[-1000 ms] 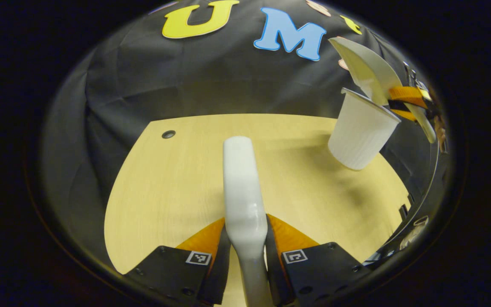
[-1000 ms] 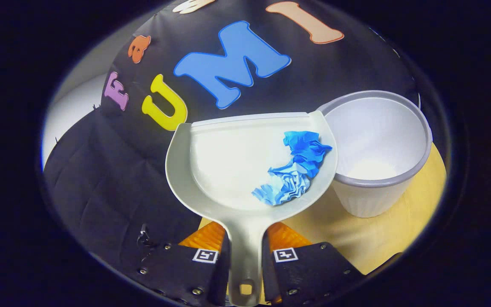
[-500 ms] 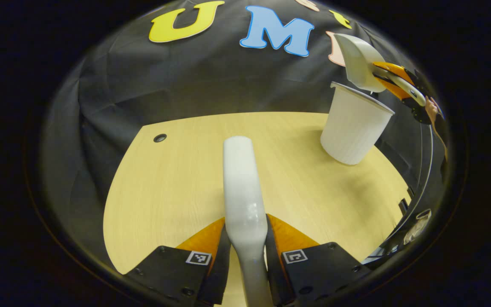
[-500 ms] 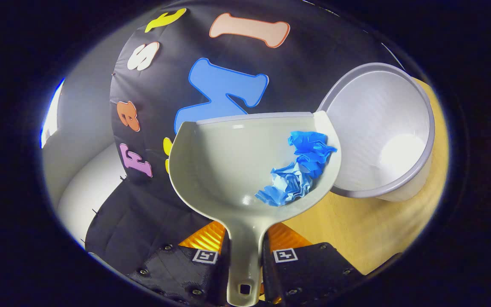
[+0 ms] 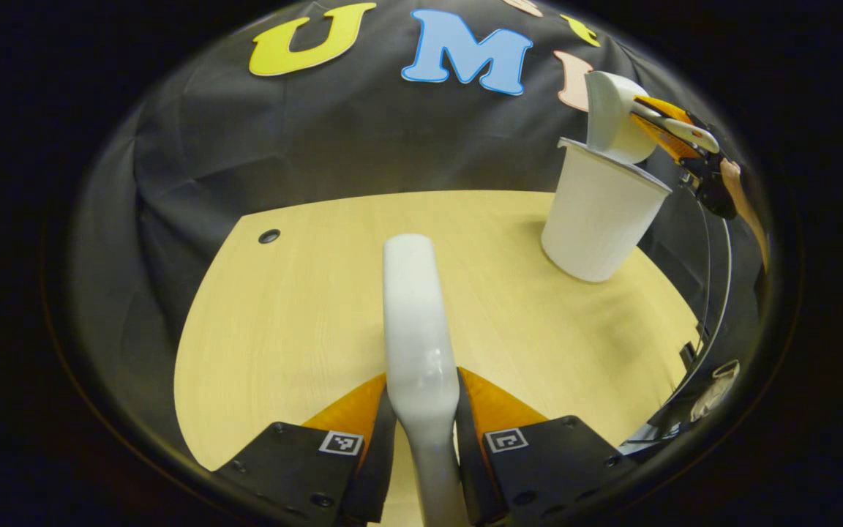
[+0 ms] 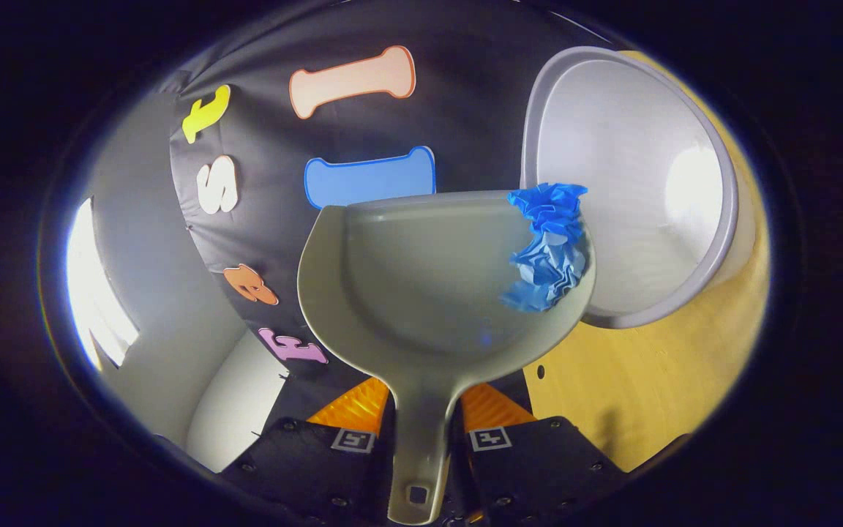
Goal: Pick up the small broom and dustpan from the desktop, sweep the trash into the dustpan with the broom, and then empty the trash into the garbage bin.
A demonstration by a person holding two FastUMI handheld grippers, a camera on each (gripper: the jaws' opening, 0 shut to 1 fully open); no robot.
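In the right gripper view my right gripper (image 6: 421, 432) is shut on the handle of a pale dustpan (image 6: 421, 285), which is tipped toward the white garbage bin (image 6: 626, 183). Crumpled blue paper (image 6: 549, 245) lies at the pan's front right corner, by the bin's rim. In the left gripper view my left gripper (image 5: 421, 417) is shut on the white broom handle (image 5: 414, 315), held over the wooden desktop (image 5: 282, 307). Far right in that view, the dustpan (image 5: 612, 117) tilts over the bin (image 5: 597, 212) with the right gripper (image 5: 674, 132) behind it.
A small round hole (image 5: 269, 236) sits near the desktop's far left edge. Black cloth wall stands behind the desk. A hand (image 5: 740, 190) holds the far gripper at the right edge of the left gripper view.
The dustpan has rolled further toward the bin over the last second, and the blue paper has slid from the pan's middle right to its front corner. The broom has stayed almost still.
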